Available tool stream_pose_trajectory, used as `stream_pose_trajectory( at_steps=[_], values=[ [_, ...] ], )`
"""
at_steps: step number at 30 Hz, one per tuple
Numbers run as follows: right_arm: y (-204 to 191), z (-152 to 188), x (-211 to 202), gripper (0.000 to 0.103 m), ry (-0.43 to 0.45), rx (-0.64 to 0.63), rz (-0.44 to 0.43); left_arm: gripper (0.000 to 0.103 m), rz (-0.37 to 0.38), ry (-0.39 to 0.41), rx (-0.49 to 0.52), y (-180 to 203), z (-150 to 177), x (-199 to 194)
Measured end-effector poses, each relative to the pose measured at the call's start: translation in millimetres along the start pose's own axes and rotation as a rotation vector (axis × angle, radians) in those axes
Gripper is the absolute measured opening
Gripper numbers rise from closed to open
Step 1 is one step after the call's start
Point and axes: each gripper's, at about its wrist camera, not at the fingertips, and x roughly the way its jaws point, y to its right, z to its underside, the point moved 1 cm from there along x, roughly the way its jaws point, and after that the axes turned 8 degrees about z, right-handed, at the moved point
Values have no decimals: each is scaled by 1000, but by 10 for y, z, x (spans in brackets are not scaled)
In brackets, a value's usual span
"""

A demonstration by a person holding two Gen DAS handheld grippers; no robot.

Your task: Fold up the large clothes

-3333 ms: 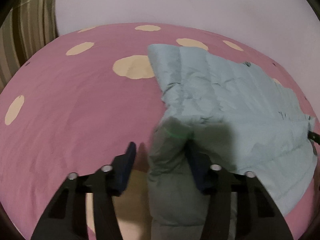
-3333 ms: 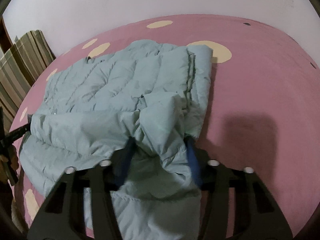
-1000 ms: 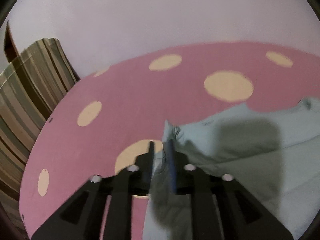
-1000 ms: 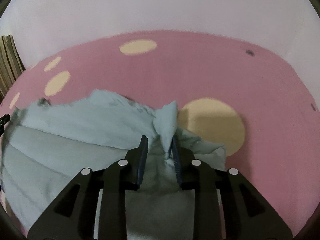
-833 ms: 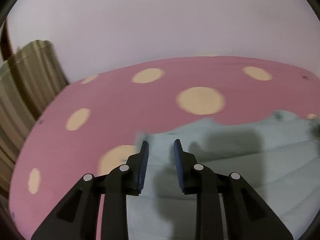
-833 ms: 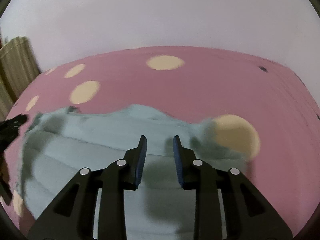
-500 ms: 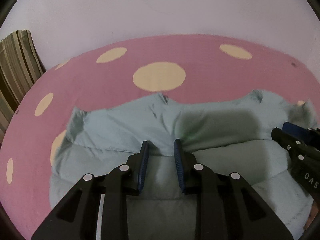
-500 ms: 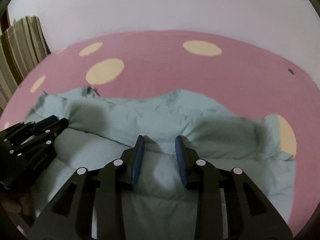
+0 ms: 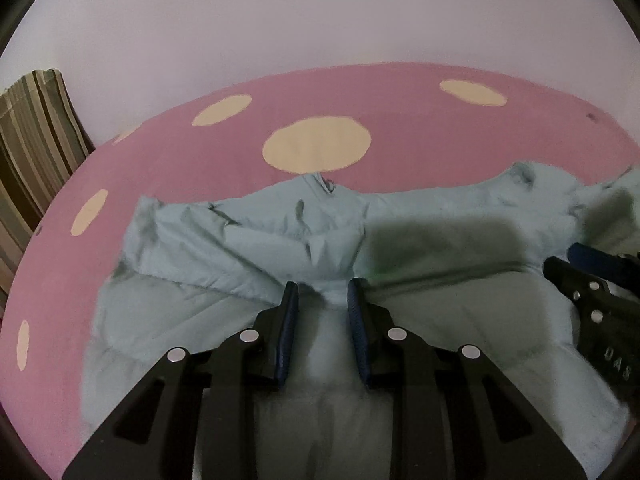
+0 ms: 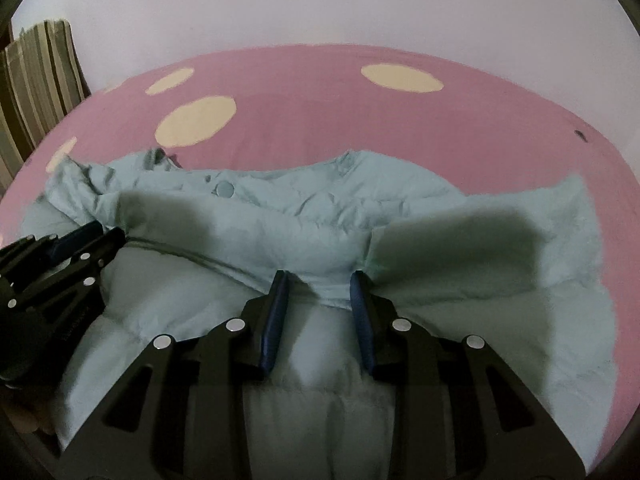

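On the pink spotted sheet (image 9: pixel 200 152), crumpled pale-blue puffer jacket (image 9: pixel 248 248) (quilted, bunched).

Left tongs (image 9: pixel 322 294) parted above pale blue padded jacket (image 9: pixel 248 248) spread on pink bed cover (image 9: pixel 168 152) with cream dots, fabric ridge between blue pads (image 9: pixel 289 320); right tongs (image 9: pixel 592 276) at right edge; striped cushion (image 9: pixel 32 152) far left.

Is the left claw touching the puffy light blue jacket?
Cannot tell. In the left wrist view the left claw stands open above the puffy light blue jacket, and no clear contact or gap shows.
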Motion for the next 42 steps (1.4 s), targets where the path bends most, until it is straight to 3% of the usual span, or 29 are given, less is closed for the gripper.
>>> stream_pose_trajectory(
  at_steps=[7, 10, 13, 15, 17, 22, 27, 31, 34, 40, 41, 42],
  values=[
    [488, 81, -351, 32, 70, 53, 136, 27, -66, 36, -9, -186, 128, -237],
    [729, 169, -243, 32, 29, 91, 176, 27, -94, 10, -89, -446, 176, -173],
    [835, 281, 4, 32, -40, 99, 165, 27, -119, -23, -69, -511, 223, -56],
    [813, 315, 89, 32, -41, 84, 170, 27, -144, -39, 0, -459, 279, 57],
    [806, 318, 132, 32, -42, 84, 171, 27, -141, -37, 2, -463, 283, 70],
    [825, 269, -170, 32, -2, 106, 167, 26, -104, -12, -49, -500, 240, -240],
    [484, 329, -618, 32, 82, 76, 55, 27, -5, 38, -63, -280, 276, -527],
    [195, 437, -538, 33, 43, 12, 32, 27, -1, -9, -41, -143, 368, -338],
    [89, 547, -242, 33, -43, -31, 47, 28, -19, -40, 6, -109, 443, -148],
    [165, 547, -416, 34, -10, 10, 33, 28, -1, -22, -21, -200, 438, -336],
    [232, 568, -507, 42, 0, 34, 23, 36, -3, -15, -36, -248, 443, -406],
    [316, 608, -615, 52, 19, 59, 22, 50, -8, -2, -62, -326, 476, -514]
  ],
)
